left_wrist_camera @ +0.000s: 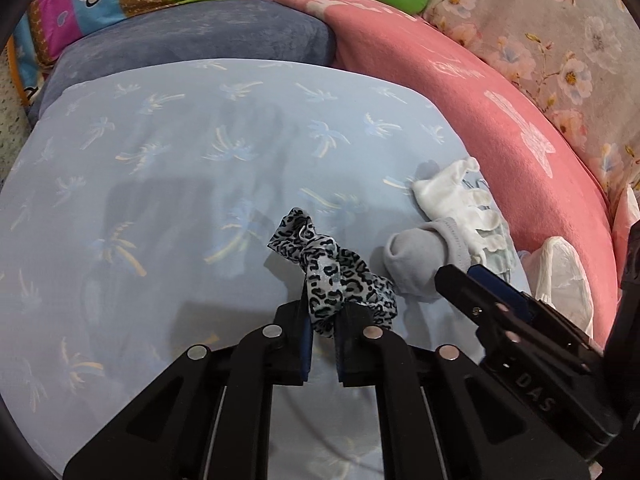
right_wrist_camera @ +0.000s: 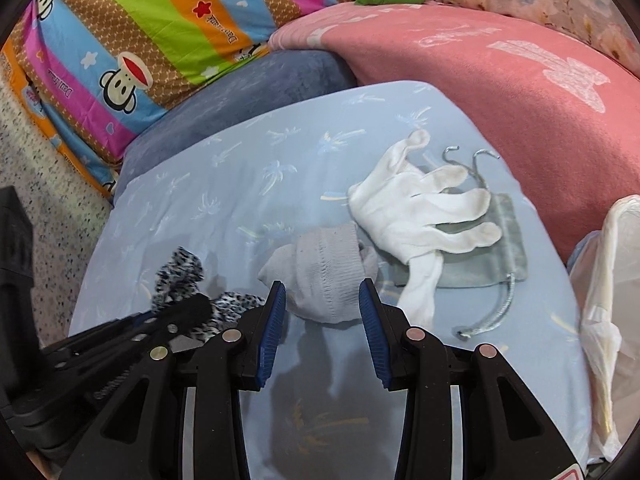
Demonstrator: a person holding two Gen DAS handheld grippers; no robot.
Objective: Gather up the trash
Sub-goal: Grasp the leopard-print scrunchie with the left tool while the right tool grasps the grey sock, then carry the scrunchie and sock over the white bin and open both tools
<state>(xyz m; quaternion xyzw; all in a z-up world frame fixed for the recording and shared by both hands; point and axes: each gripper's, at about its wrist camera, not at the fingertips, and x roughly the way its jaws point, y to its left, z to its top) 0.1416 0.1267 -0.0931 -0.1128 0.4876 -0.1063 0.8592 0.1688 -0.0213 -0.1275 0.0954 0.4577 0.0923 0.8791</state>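
Pinching a leopard-print grey-and-black fabric strip (left_wrist_camera: 328, 280), the left gripper (left_wrist_camera: 323, 340) is pressing its two blue-padded fingers (left_wrist_camera: 306, 340) almost together on the cloth's lower end, while the rest of the strip is standing up beyond the fingertips over the pale blue palm-print bedsheet (left_wrist_camera: 160, 160). Just right of those fingers a rolled grey sock (left_wrist_camera: 416, 256) is lying on the sheet, with a white cotton glove (left_wrist_camera: 452, 200) beyond it, and a white plastic bag (left_wrist_camera: 560, 276) is sitting farther right, against the pink blanket (left_wrist_camera: 500, 120).

Looking through the right wrist camera, the right gripper (right_wrist_camera: 323, 312) is holding its fingers (right_wrist_camera: 272, 328) partly spread, nothing pinched, with the grey sock lying just ahead of and between the fingertips. Beyond the right finger the white glove is lying across a grey-green drawstring pouch (right_wrist_camera: 500, 248), and the bag is gaping at the far right. The leopard strip is showing left of the left finger, in the other gripper.

Judging by this, collection is barely under way: one item is being gripped but not bagged, and the sock, glove and pouch are remaining on the sheet.
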